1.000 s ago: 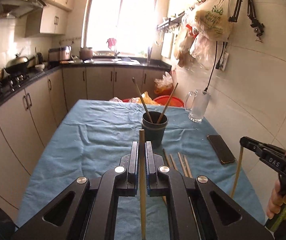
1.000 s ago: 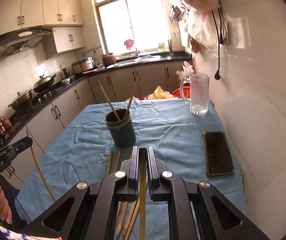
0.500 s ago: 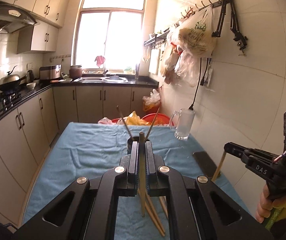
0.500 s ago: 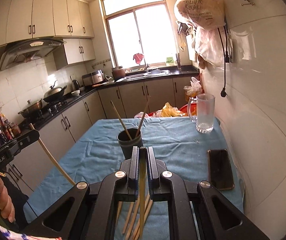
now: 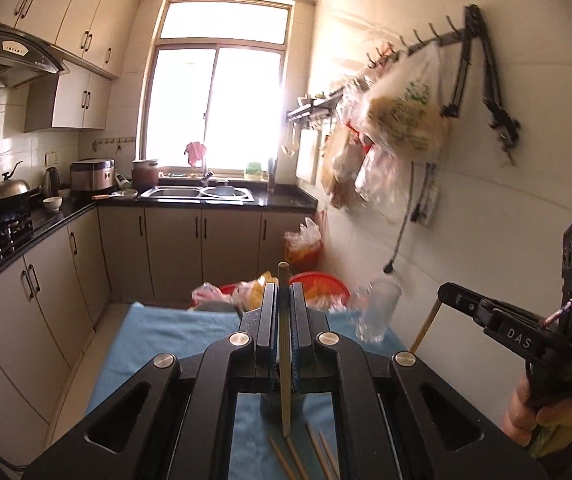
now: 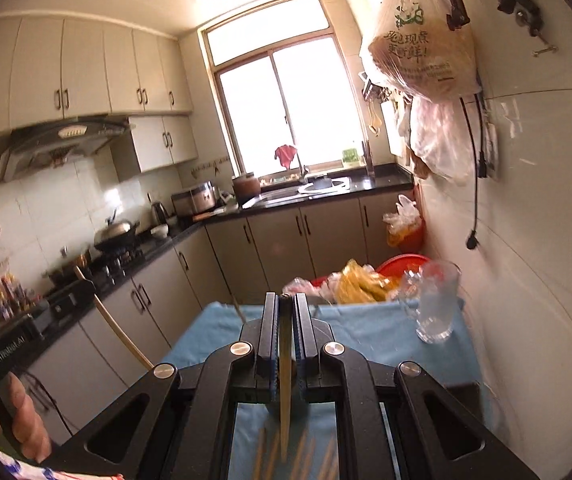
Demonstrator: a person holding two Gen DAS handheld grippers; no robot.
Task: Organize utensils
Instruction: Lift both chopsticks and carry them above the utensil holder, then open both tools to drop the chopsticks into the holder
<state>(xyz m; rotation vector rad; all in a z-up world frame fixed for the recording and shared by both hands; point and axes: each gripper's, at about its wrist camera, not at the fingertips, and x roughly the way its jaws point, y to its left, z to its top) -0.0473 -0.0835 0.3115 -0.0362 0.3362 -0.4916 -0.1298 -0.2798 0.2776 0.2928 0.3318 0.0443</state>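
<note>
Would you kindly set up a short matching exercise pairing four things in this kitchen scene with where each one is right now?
Things:
1. chopstick
2. glass mug
3. loose chopsticks
4. printed plastic bag

Places:
A. lying flat on the blue cloth
B. hanging from a hook on the wall
C. clamped upright in the left gripper
D. standing on the table's far corner by the wall

Pairs: 1-C, 2-D, 3-A, 4-B
</note>
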